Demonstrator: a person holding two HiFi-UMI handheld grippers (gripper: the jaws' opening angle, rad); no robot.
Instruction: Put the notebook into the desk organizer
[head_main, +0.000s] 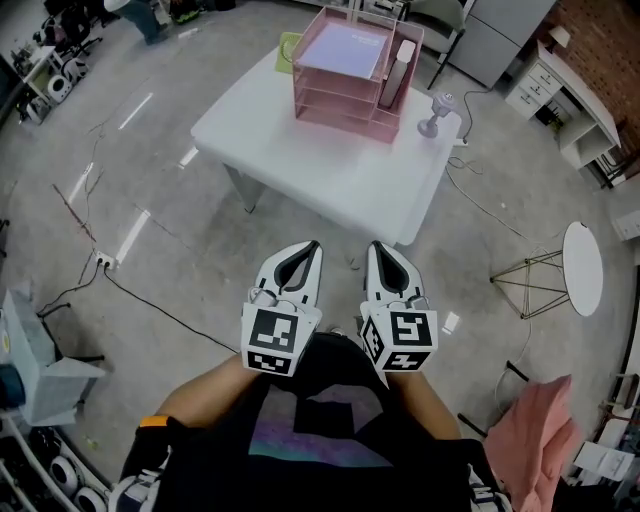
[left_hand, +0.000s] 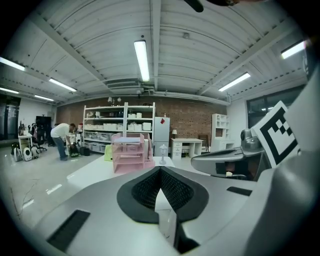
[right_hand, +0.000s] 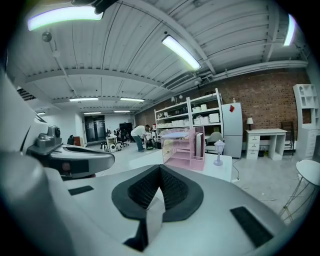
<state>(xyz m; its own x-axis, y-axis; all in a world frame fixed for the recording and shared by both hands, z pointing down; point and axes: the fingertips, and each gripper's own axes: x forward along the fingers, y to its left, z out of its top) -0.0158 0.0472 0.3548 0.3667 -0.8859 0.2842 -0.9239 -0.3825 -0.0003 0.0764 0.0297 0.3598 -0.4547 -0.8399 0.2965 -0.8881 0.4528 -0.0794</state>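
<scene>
A pink desk organizer (head_main: 345, 85) stands at the far side of a white table (head_main: 330, 165); it also shows small in the left gripper view (left_hand: 131, 157) and the right gripper view (right_hand: 182, 150). A lavender notebook (head_main: 343, 45) lies flat on its top tier. A pale book (head_main: 403, 65) stands upright in its side slot. My left gripper (head_main: 313, 246) and right gripper (head_main: 374, 246) are side by side close to my body, well short of the table. Both are shut with nothing between the jaws (left_hand: 160, 170) (right_hand: 160, 167).
A small lilac lamp figure (head_main: 436, 113) stands on the table right of the organizer, and a green item (head_main: 288, 44) lies behind it. A round white side table (head_main: 583, 266) and pink cloth (head_main: 535, 432) are at right. Cables (head_main: 150, 300) cross the floor at left. A person (left_hand: 60, 136) bends by far shelves.
</scene>
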